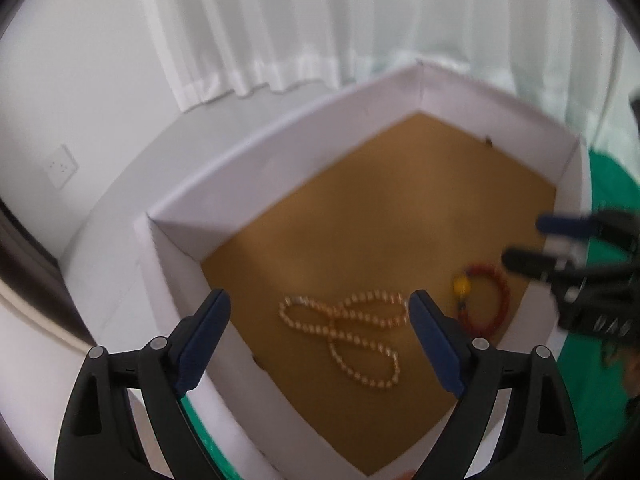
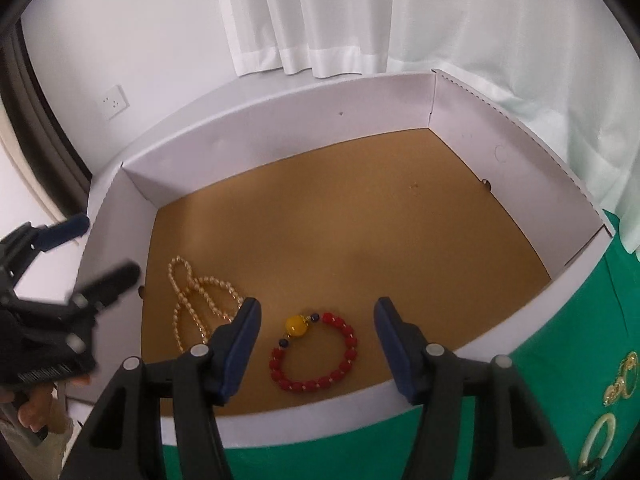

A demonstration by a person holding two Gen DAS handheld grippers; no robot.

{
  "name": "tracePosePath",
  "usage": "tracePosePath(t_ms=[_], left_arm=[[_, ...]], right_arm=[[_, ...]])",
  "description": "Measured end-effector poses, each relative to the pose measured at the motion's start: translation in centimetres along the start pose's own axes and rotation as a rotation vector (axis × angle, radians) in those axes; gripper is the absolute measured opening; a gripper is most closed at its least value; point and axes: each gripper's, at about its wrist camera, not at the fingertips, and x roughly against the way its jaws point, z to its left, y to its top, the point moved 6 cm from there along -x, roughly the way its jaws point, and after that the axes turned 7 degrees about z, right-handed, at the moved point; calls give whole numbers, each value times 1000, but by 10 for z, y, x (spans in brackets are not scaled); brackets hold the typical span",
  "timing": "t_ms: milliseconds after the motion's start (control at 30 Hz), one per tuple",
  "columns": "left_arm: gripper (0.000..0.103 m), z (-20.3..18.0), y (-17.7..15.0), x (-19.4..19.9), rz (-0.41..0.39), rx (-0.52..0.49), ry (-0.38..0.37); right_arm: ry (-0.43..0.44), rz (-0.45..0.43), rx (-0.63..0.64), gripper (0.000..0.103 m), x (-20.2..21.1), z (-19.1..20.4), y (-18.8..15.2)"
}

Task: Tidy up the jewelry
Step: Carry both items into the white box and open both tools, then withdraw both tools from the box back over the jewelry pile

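A white cardboard box (image 1: 256, 152) (image 2: 280, 128) with a brown floor holds a looped pearl necklace (image 1: 344, 332) (image 2: 192, 296) and a red bead bracelet (image 1: 486, 300) (image 2: 316, 354) with one yellow bead. My left gripper (image 1: 320, 312) is open and empty above the box's near corner, over the pearls. My right gripper (image 2: 316, 316) is open and empty above the bracelet at the box's near wall. Each gripper shows in the other's view, the right (image 1: 528, 240) and the left (image 2: 104, 252).
The box stands on a green cloth (image 2: 568, 352) (image 1: 600, 380). Gold and pale green jewelry pieces (image 2: 616, 388) lie on the cloth at the right. White curtains (image 2: 320, 20) and a wall with a socket (image 2: 114, 102) are behind the box.
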Motion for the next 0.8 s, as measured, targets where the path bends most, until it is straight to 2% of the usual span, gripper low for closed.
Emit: tracePosePath(t_ms=[133, 267, 533, 600, 667, 700, 733, 767, 800], left_arm=[[91, -4, -9, 4, 18, 6, -7], [91, -16, -20, 6, 80, 47, -80], [91, -37, -55, 33, 75, 112, -191], [91, -35, -53, 40, 32, 129, -201], [92, -27, -52, 59, -62, 172, -155], [95, -24, -52, 70, -104, 194, -151], [97, -22, -52, 82, -146, 213, -156], [100, -21, -51, 95, -192, 228, -167], [101, -22, -51, 108, -231, 235, -177]], right_arm=[[44, 11, -28, 60, 4, -7, -5], [45, 17, -30, 60, 11, -12, -17], [28, 5, -4, 60, 37, -18, -61], [9, -24, -8, 60, 47, -20, -71], [3, -69, -21, 60, 64, -22, -80], [5, -94, -30, 63, 75, -23, -85], [4, -115, -36, 68, 85, -24, -90], [1, -133, -43, 80, 96, -26, -98], [-7, -150, -49, 86, 108, -30, -108]])
